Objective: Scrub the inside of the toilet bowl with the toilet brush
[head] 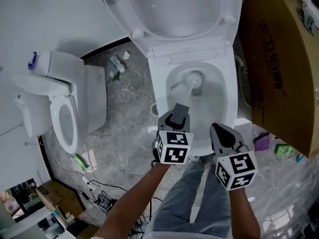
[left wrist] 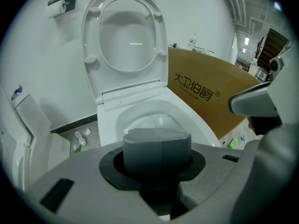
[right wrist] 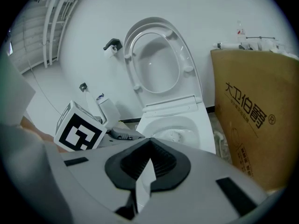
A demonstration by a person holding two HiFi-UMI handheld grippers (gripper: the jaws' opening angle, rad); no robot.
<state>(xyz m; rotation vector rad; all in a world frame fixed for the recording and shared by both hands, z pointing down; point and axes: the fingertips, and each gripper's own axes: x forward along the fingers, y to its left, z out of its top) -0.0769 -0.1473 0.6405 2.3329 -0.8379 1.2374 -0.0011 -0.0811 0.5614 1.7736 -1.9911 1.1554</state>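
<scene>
The left gripper (head: pixel 178 116) had its jaws clamped on the chunky grey handle cap (left wrist: pixel 157 148) of the toilet brush (head: pixel 194 79). That was probably so the person could steer the round, bristly white head, which sat down inside the toilet bowl (head: pixel 158 91) against the glossy ceramic. The right gripper (head: pixel 223 133) looked empty, jaws pressed together, just beside the left one and likely kept out of the way. The lid (head: pixel 169 14), a smooth oval, was tipped up. A matte brown cardboard box (head: pixel 279 68) stood beside the toilet.

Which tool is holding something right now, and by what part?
The left tool grips the toilet brush by the top end of its grey handle; the right tool is shut on nothing.
</scene>
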